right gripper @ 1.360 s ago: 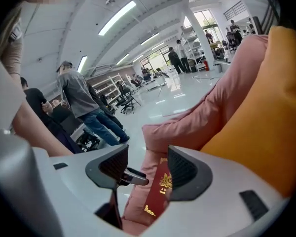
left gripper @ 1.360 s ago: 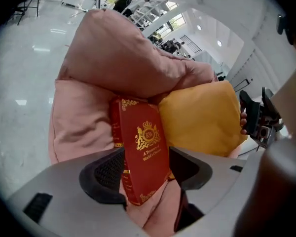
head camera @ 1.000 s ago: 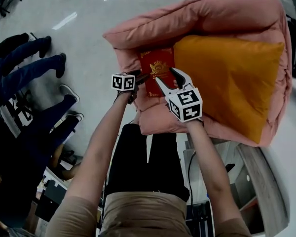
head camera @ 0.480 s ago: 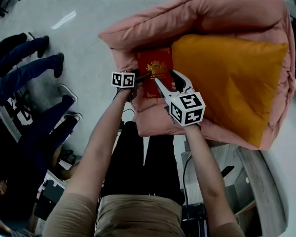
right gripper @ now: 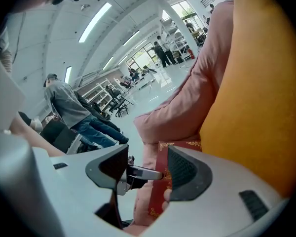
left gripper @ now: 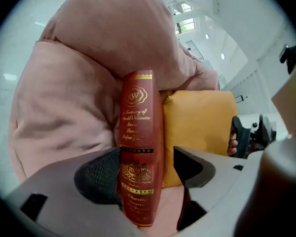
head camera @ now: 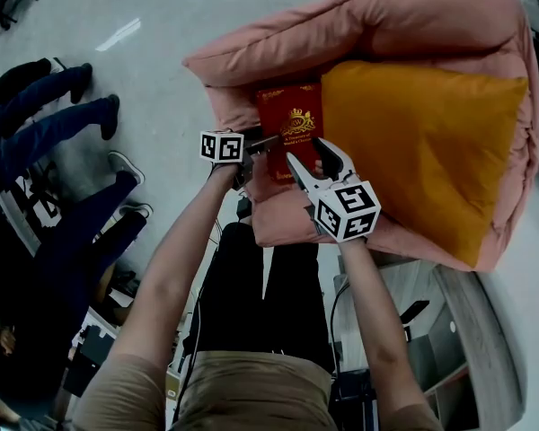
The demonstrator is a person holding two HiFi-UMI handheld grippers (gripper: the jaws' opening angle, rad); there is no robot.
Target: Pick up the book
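Lab hall: shelves (right gripper: 95, 89), strip lights (right gripper: 95, 16)

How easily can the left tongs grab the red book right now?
Probably yes, quite easily. The book stands right between the left tongs, whose jaws are opening. Nothing seems to block them; the orange cushion only sits beside it.

Red book (head camera: 290, 119) with gold print, orange cushion (head camera: 422, 151), pink sofa (head camera: 359, 30)

The book (head camera: 290, 131) is a closed dark-red hardcover with a gold crest on the front and gold lettering down the spine. It's lying cover-up on the pink cushion (head camera: 278, 43). The orange pillow (head camera: 422, 142) sits right against it at 3 o'clock.
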